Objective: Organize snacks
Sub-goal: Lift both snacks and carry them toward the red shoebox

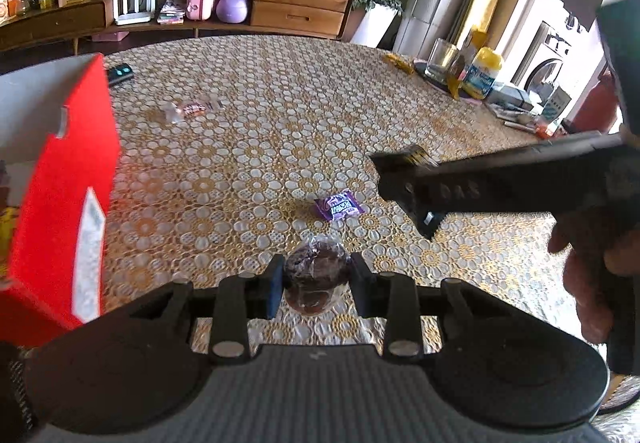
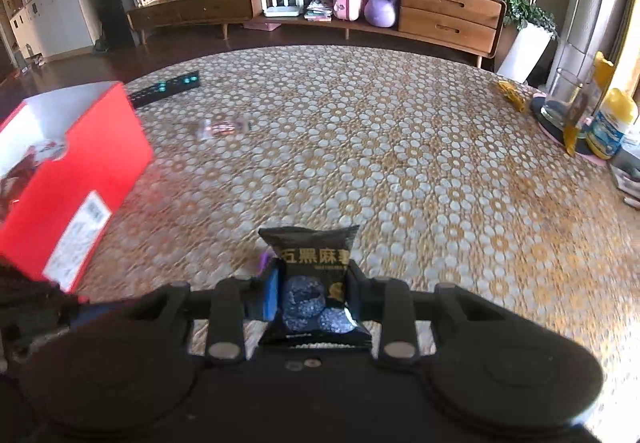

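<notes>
Jaws of the left gripper (image 1: 316, 285) are clamped on a clear-wrapped dark cake (image 1: 314, 275), pads on both flanks, held just above the tablecloth (image 1: 280, 103). Right gripper (image 2: 312, 295) is pinched on a black sachet (image 2: 314, 275), gold Chinese characters across the top, blue-grey balls pictured below; small print unreadable.

Both pkts look light. Cake prob. soft and crushable, film slippery, so squeeze gently at the widest part. Sachet seems air-puffed, crinkly; grip at mid-body as now, not the crimped seam.

Outward from the left gripper: purple sweet wrapper (image 1: 339, 206) at 12 o'clock, writing too blurred to read; further at 11 a red-brown wrapped sweet (image 1: 192, 109). Red box (image 1: 64, 195) stands at 9, open top, white label illegible, likely the drop-off. Remote (image 2: 166, 87) sits beyond the box.
</notes>
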